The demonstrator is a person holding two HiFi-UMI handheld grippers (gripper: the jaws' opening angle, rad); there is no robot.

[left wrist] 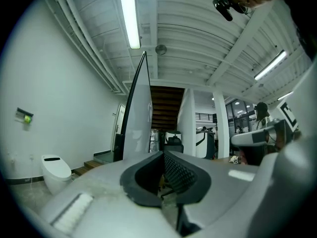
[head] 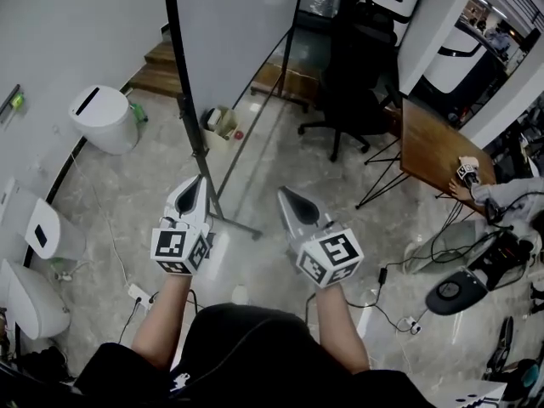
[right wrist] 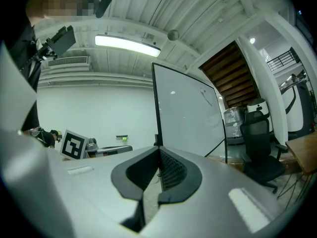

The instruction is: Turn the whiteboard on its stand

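Note:
The whiteboard (head: 229, 24) is a tall white panel in a black frame, standing on a black stand (head: 194, 134) whose foot bar runs across the floor in front of me. In the head view my left gripper (head: 201, 179) is shut and empty, its tip right beside the stand's post. My right gripper (head: 283, 192) is also shut and empty, a little to the right of the foot bar. The left gripper view shows the whiteboard (left wrist: 138, 118) nearly edge-on beyond the closed jaws. In the right gripper view the whiteboard (right wrist: 188, 113) shows its white face.
A white bin (head: 104, 119) stands at the left wall and a small box (head: 219, 124) sits by the stand. Behind the board are a black office chair (head: 357, 66) and wooden steps (head: 157, 66). A wooden table (head: 433, 147) stands right; cables and a power strip (head: 138, 294) lie on the floor.

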